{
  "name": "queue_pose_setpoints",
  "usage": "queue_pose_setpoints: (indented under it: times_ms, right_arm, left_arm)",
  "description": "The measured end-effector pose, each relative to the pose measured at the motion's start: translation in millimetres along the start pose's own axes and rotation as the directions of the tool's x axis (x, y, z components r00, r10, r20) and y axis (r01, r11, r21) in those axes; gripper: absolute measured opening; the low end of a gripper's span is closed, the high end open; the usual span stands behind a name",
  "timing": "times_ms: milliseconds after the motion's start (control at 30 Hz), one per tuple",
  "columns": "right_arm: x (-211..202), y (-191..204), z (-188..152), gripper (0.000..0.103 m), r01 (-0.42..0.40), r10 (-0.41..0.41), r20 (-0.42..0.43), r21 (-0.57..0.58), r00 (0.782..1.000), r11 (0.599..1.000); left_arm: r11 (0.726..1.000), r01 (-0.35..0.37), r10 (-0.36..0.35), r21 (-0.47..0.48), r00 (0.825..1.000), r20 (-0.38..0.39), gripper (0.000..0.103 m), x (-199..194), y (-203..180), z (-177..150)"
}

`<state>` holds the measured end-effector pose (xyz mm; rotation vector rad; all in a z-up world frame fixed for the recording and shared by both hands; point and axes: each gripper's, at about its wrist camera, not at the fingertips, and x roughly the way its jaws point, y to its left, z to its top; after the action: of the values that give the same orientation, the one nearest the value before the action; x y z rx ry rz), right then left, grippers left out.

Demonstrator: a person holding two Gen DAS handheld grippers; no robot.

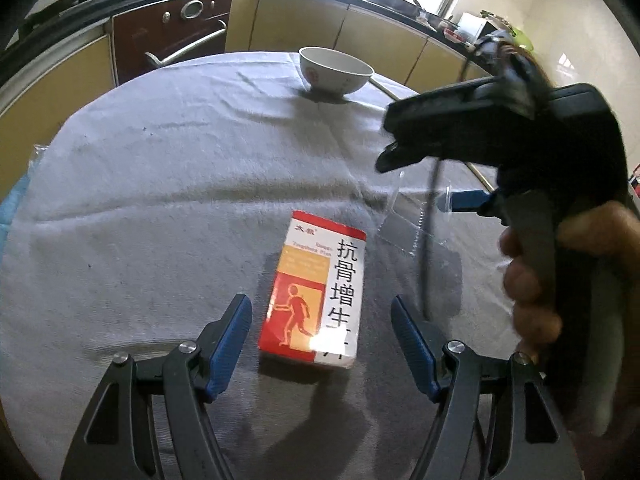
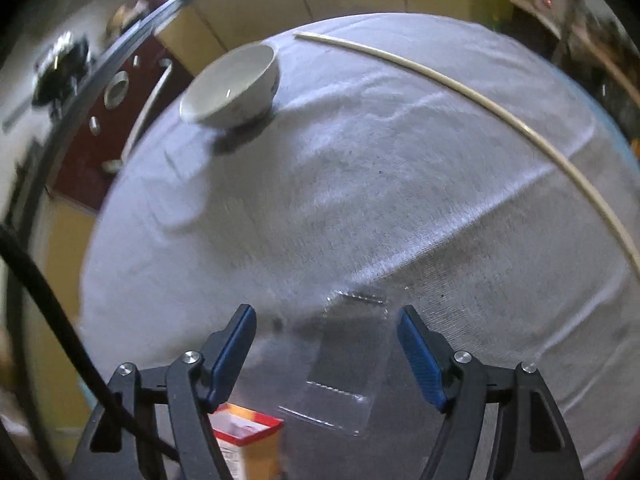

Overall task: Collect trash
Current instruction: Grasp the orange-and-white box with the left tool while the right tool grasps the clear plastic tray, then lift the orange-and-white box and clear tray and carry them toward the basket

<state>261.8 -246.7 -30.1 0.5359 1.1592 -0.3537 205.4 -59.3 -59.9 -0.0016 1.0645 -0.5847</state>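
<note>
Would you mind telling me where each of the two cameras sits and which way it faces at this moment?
Left wrist: on the left gripper, looking down along its open fingers at the red medicine box; the person's hand holding the right gripper shows too.
Right wrist: on the right gripper, looking down over the clear plastic packet between its open fingers.
Shared: box, packet, white bowl, grey cloth.

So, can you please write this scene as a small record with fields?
surface: table under a grey cloth
box: red and white box, lying flat between the open fingers of the left gripper
wrapper: clear plastic wrapper, flat, between the open fingers of the right gripper
bowl: white bowl, upright at the far edge
stick: thin pale stick on the cloth
</note>
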Motion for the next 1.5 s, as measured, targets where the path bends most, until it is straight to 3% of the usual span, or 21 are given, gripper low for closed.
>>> queue_pose_setpoints:
  times_ms: [67, 133, 233, 300, 600, 833, 1033, 1500]
  right_arm:
    - [1, 1, -4, 0.075, 0.013, -0.012, 0.020, -0.038, 1.000, 0.999]
    - [0, -2, -6, 0.060, 0.001, 0.001, 0.039, -0.055, 0.999, 0.998]
    - [-5, -9, -12, 0.059, -0.021, 0.025, 0.056, -0.075, 0.998, 0.997]
    - [-10, -17, -18, 0.056, -0.046, 0.051, 0.058, -0.092, 0.997, 0.995]
    - [-47, -61, -64, 0.056, -0.165, 0.174, 0.065, -0.125, 0.983, 0.978]
    - [-85, -102, -119, 0.056, -0.234, 0.246, 0.076, -0.141, 0.966, 0.962]
    - [-122, -127, -158, 0.056, -0.289, 0.308, 0.112, -0.157, 0.945, 0.944]
    - [-179, -152, -231, 0.056, -0.340, 0.379, 0.184, -0.210, 0.907, 0.916]
  left_arm:
    - [1.000, 0.002, -0.002, 0.005, 1.000, 0.001, 0.073, 1, -1, -1]
    - [1.000, 0.001, -0.001, 0.004, 1.000, 0.006, 0.073, 3, -1, -2]
    - [1.000, 0.006, -0.006, -0.012, 1.000, 0.003, 0.070, 7, 2, -3]
    - [1.000, -0.009, 0.009, -0.009, 1.000, -0.007, 0.052, 14, 2, -3]
    - [0.997, -0.073, 0.071, 0.039, 0.997, 0.039, 0.050, -3, -15, -16]
    - [0.972, -0.212, 0.200, 0.104, 0.973, 0.119, 0.050, -44, -49, -40]
    - [0.951, -0.282, 0.257, 0.125, 0.949, 0.183, 0.050, -78, -75, -66]
    - [0.918, -0.363, 0.299, 0.163, 0.900, 0.316, 0.050, -145, -125, -119]
